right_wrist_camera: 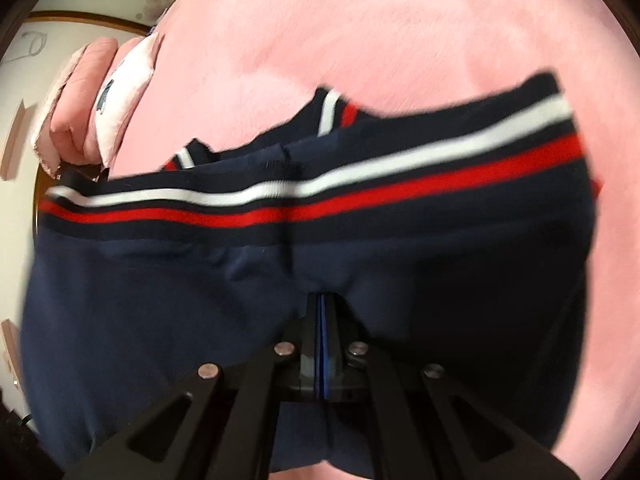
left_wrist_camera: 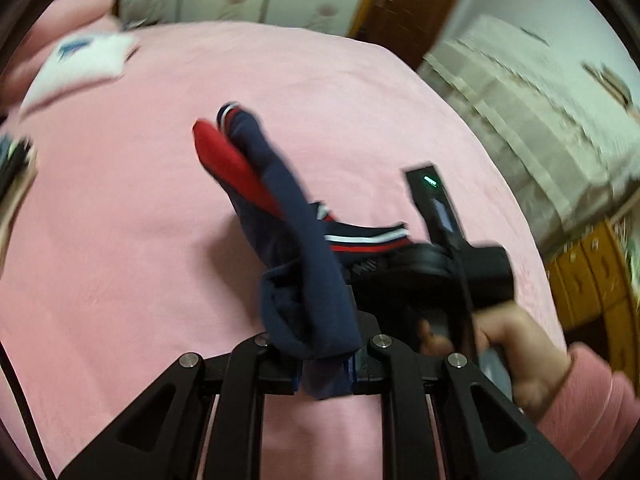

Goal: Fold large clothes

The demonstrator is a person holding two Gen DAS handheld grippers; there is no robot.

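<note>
Both tongs (left_wrist_camera: 324,376) (right_wrist_camera: 323,344) pinched on blurred navy garment (right_wrist_camera: 280,280), tips buried, above pink bedspread (left_wrist_camera: 120,240).

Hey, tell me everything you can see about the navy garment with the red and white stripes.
The navy garment looks like soft knit, with a ribbed band striped white and red and a solid red panel. It is bunched and held up over the pink bedspread. The left gripper and the right gripper are each shut on its fabric. Motion blur hides finer detail.
</note>
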